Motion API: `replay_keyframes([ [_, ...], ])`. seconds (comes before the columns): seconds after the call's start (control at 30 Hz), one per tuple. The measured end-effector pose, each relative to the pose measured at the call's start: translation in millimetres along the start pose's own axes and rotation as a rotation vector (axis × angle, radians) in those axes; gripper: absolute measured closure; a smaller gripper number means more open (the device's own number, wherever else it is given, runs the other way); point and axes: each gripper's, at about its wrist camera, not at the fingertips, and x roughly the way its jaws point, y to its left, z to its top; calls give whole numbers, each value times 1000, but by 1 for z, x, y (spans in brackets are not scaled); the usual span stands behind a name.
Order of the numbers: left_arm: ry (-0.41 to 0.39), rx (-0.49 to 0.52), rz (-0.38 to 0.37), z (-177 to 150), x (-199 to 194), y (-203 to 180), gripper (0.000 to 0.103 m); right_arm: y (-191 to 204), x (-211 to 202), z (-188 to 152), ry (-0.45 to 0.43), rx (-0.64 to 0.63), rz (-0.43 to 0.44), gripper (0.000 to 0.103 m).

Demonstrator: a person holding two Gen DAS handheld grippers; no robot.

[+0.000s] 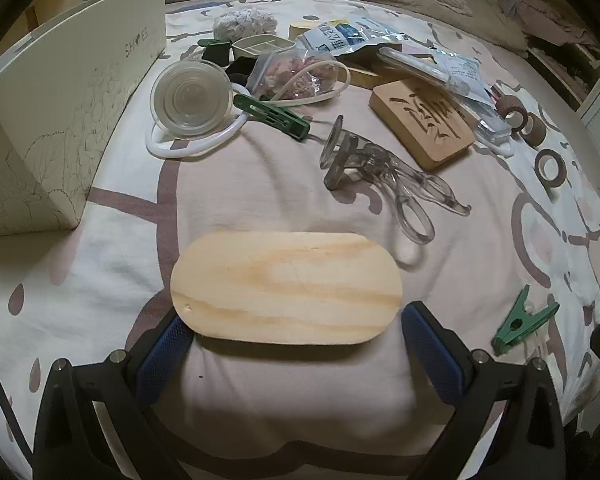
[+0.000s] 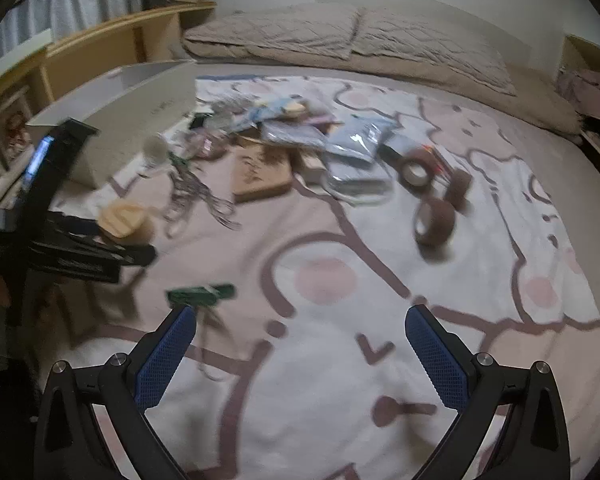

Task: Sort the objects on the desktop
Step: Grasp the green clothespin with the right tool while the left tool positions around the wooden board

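Your left tool (image 1: 296,324) grips the oval board (image 1: 286,286) by its ends, low centre above the bed (image 1: 260,168). Your right tool (image 2: 300,336) is spread wide, empty; green clip (image 2: 200,295) at 10 o'clock.

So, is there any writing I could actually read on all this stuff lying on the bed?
"SH" then a small mark then "ES": faint print on the white box, probably SHOES.
Carved Chinese character on the wooden block: seen at an angle, cannot be read with confidence.
Large Chinese characters on the blue-and-white packet: too distorted to read.
Printed paper in the clear bag: too small.
Right wrist view: all blurred.
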Motion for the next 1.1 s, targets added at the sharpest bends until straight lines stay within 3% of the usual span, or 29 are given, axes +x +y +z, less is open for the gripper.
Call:
replay_keyframes([
  [0.1,-2,-3,-6,0,-2,2,0,12,7,3,5,-32,29,0],
  [0.23,-19,-98,-20,-3,-10,13,0,27,22,3,23,-49,74,0],
  [0.33,-14,-96,-21,-3,-11,14,0,36,30,3,27,-61,89,1],
  [0.43,-19,-82,-11,-4,-11,11,0,40,37,6,31,-59,103,12],
  [0.5,-19,-74,-4,-5,-11,10,0,43,42,7,39,-67,99,12],
  [0.67,-20,-67,0,-6,-10,10,0,54,50,4,63,-118,111,26],
  [0.8,-24,-45,14,-8,-9,7,0,59,54,1,67,-150,107,48],
  [1.1,-29,-45,11,-10,-7,6,0,18,44,-2,86,-97,40,48],
])
